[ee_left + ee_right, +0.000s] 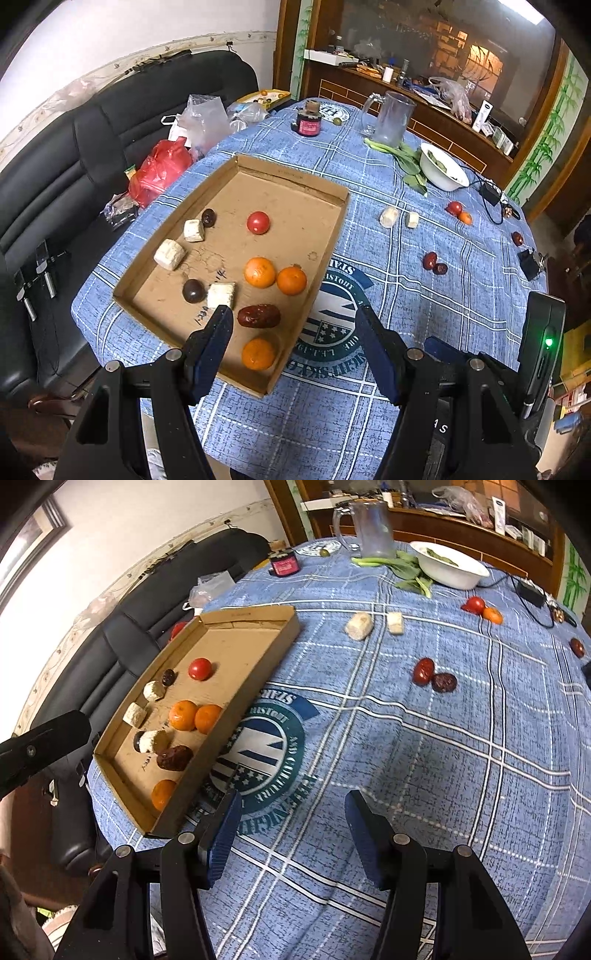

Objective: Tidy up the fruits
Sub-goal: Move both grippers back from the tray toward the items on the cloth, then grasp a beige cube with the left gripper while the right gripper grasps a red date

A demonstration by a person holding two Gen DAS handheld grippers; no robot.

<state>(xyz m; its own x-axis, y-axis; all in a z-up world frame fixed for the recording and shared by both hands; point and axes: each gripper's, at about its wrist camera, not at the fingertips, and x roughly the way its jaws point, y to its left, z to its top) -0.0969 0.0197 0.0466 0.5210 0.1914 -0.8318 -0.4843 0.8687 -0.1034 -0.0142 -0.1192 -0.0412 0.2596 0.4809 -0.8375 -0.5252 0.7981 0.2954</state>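
Left wrist view
Left gripper (293, 314): jaws are seen spread apart, nothing between the pads.
Cardboard tray (288, 173): laid on the blue checked tablecloth (424, 314), at 11 o'clock from the gripper.
Tray contents: three oranges (259, 272), a tomato (258, 222), a red date (258, 316), two dark round fruits and three pale blocks (169, 254) are held inside.
Loose fruit: two dates (429, 260) are found at 2 o'clock on the cloth, well apart from the tray.

Right wrist view
Right gripper (291, 801): jaws are seen parted and empty, above bare cloth.
Tray: placed at 10 o'clock.
Loose dates (423, 671): seen at 1 o'clock, touching.
Far fruit: a tomato (474, 604) and a small orange (493, 614) are set just beside each other, near the white bowl (465, 576).
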